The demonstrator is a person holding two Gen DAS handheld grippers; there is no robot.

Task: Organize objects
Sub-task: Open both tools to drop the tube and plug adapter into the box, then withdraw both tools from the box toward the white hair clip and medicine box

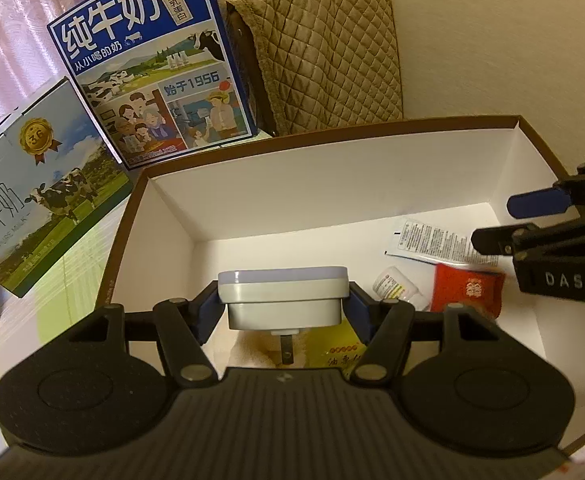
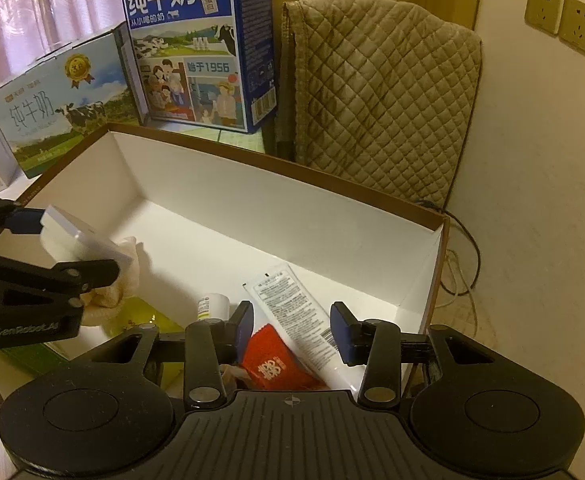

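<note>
A white plug adapter [image 1: 283,298] with a metal prong hangs over the open white cardboard box [image 1: 332,184], and my left gripper [image 1: 283,304] is shut on it. The right wrist view shows the same adapter [image 2: 80,242] at the left, held above a cream cloth [image 2: 126,276]. My right gripper [image 2: 291,330] is open inside the box [image 2: 276,208], its fingers either side of a red packet [image 2: 270,364] and a white tube [image 2: 292,304]. A small white bottle [image 2: 212,306] and a yellow packet [image 2: 140,320] lie on the box floor.
Two milk cartons [image 2: 200,48] [image 2: 56,108] stand behind the box. A quilted beige cover [image 2: 380,92] drapes something at the back right. Wall sockets [image 2: 562,18] and a cable [image 2: 468,256] are by the right wall.
</note>
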